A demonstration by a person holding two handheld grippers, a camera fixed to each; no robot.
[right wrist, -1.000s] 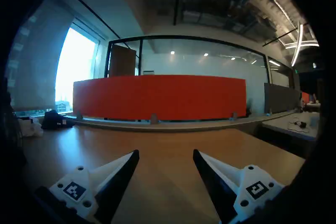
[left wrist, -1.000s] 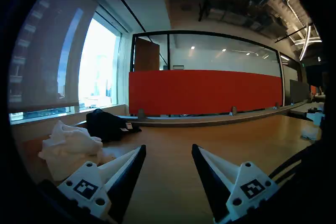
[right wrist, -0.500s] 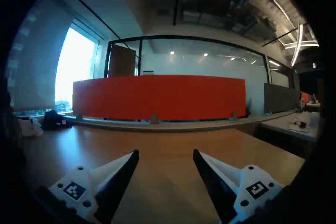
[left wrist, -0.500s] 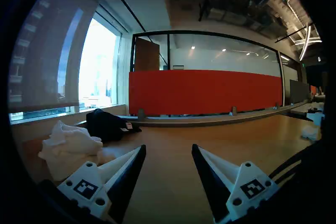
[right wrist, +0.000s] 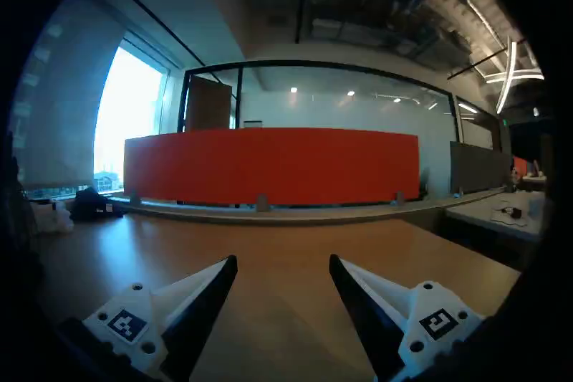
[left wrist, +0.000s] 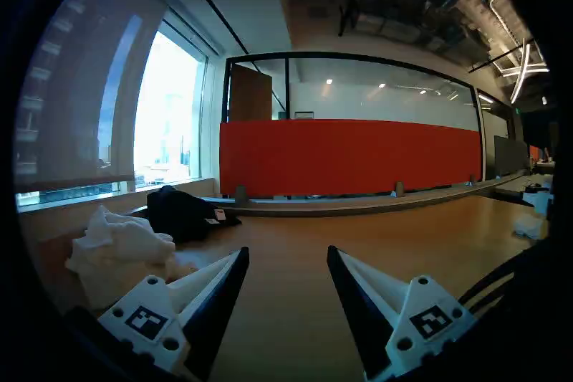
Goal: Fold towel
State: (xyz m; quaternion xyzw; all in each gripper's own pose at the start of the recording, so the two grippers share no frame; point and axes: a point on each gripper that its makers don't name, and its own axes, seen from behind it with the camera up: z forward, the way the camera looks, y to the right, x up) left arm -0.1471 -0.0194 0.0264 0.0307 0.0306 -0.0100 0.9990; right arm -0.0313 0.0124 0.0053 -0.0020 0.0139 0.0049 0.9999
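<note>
A wide wooden table point(left wrist: 430, 239) is bounded at its far edge by a red partition point(left wrist: 351, 156). A crumpled white towel point(left wrist: 118, 253) is seen lying on the table's left part, just beside a black bag point(left wrist: 179, 213). The left gripper point(left wrist: 287, 249) and the right gripper point(right wrist: 283, 258) are held over the table, fingers spread apart, nothing grasped.

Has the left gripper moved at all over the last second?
No. The left gripper stays put: the red partition and the crumpled towel sit where they did in its view.
</note>
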